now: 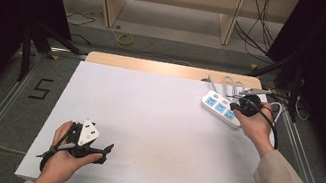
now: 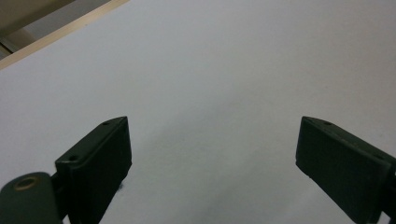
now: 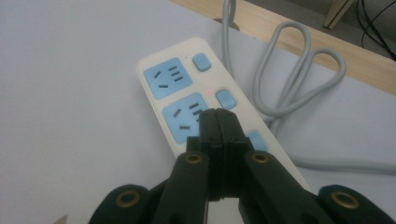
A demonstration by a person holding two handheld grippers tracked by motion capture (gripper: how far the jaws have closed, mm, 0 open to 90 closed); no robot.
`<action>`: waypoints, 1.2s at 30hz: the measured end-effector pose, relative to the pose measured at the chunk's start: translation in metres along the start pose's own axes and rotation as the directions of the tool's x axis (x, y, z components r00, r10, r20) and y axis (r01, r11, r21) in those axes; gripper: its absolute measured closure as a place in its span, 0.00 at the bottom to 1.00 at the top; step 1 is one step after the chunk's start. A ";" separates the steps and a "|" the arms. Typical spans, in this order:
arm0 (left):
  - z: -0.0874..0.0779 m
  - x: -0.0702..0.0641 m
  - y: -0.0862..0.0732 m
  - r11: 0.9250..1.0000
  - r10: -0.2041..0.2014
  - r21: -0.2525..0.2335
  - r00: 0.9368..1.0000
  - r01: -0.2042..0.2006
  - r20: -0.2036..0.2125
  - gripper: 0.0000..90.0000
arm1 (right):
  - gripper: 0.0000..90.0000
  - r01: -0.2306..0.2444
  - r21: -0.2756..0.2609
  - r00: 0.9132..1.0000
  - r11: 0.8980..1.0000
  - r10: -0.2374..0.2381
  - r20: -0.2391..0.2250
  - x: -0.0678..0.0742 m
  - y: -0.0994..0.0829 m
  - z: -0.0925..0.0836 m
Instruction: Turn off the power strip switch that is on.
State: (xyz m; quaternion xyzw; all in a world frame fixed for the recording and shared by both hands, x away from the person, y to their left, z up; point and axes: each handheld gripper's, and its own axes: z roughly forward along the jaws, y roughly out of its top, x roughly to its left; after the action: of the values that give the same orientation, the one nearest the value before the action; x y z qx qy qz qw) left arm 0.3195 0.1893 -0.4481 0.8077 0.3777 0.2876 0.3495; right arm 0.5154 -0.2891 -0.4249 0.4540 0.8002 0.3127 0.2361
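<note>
Nearest the camera, at the near left of the desk (image 1: 156, 120), the left claw (image 1: 107, 149) is held low over the white surface. In the left gripper view its jaws are seen spread wide with nothing between them, only bare desk ahead. It is judged to be idle and is best kept where it is, clear of the work.

Toward the right, at the far right of the desk, the power strip (image 1: 221, 109) lies flat and slanted, with its grey cable (image 3: 289, 84) looped beyond it toward the wooden edge. In the right gripper view, blue sockets are seen along one side of the strip and small blue switch buttons (image 3: 225, 98) along the other, each button beside its socket.

At the far right, the right claw (image 3: 218, 122) is held over the strip with its jaws pressed fully together and nothing gripped. The closed tip hangs over the middle of the strip, just beside the middle button; whether it touches cannot be told.

The step in hand is judged to be the pressing of a switch with the closed tip. It would be done well if the tip were centred on the one button, brought straight down, and pressed lightly, so that the neighbouring socket is not struck and the strip is not pushed along the desk. The jaws should be kept together throughout.
</note>
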 end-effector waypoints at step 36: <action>-0.001 -0.001 0.001 1.000 -0.005 -0.007 1.000 0.005 0.006 0.15 | 1.00 -0.026 0.054 1.000 0.998 0.025 0.002 -0.006 0.019 0.038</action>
State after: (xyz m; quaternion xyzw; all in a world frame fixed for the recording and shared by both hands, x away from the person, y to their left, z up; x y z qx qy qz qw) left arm 0.3185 0.1886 -0.4472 0.8065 0.3776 0.2856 0.3541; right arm 0.5548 -0.2758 -0.4369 0.4706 0.8024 0.2936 0.2202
